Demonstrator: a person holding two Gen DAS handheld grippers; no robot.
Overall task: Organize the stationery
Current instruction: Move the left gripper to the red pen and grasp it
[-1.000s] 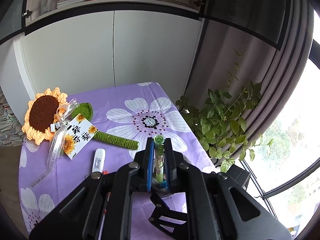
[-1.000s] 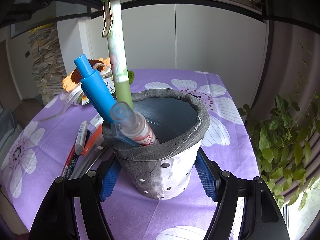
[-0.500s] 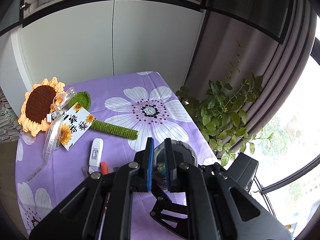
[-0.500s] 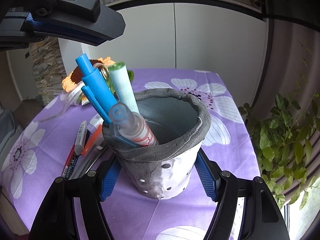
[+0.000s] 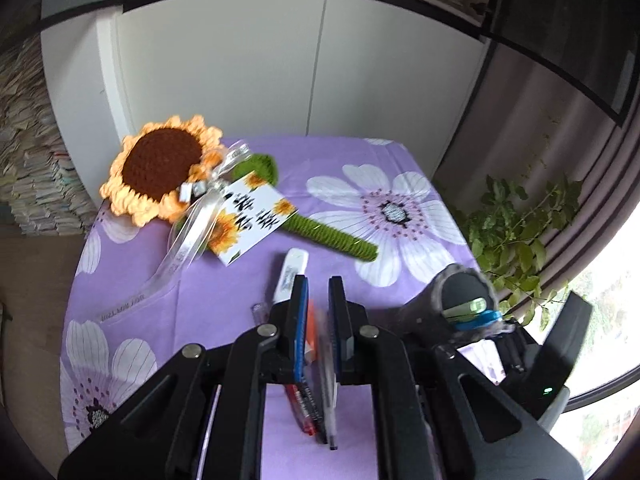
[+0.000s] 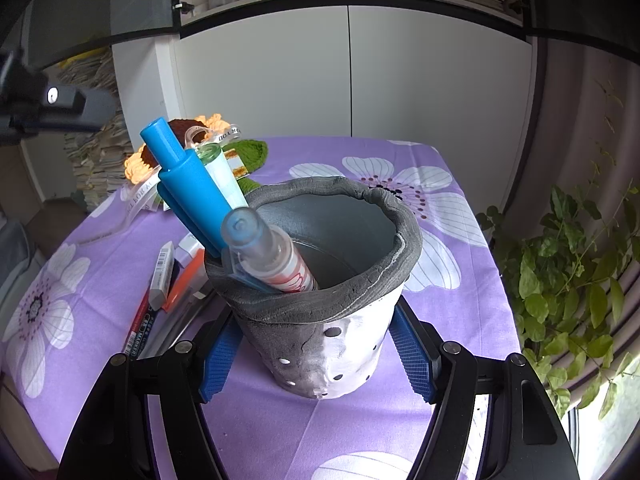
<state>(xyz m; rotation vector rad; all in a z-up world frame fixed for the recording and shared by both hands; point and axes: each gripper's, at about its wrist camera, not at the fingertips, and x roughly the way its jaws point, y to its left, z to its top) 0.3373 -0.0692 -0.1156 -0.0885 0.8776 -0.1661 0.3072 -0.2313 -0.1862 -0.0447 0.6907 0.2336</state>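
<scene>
My right gripper is shut on the grey and white pen holder, which stands on the purple flowered tablecloth. The holder has a blue marker, a green and white pen and a clear-capped pen in it. My left gripper is open a little and empty, above several pens lying on the cloth. The holder shows to its right in the left wrist view. A white correction tape lies just beyond the fingers.
A crocheted sunflower with a green stem and a card lies at the back left. A leafy plant stands off the table's right edge. White cabinet doors are behind. Loose pens lie left of the holder.
My left gripper let go of the green and white pen into the holder. It then moved left and down, over the loose pens. The right gripper stayed put.
</scene>
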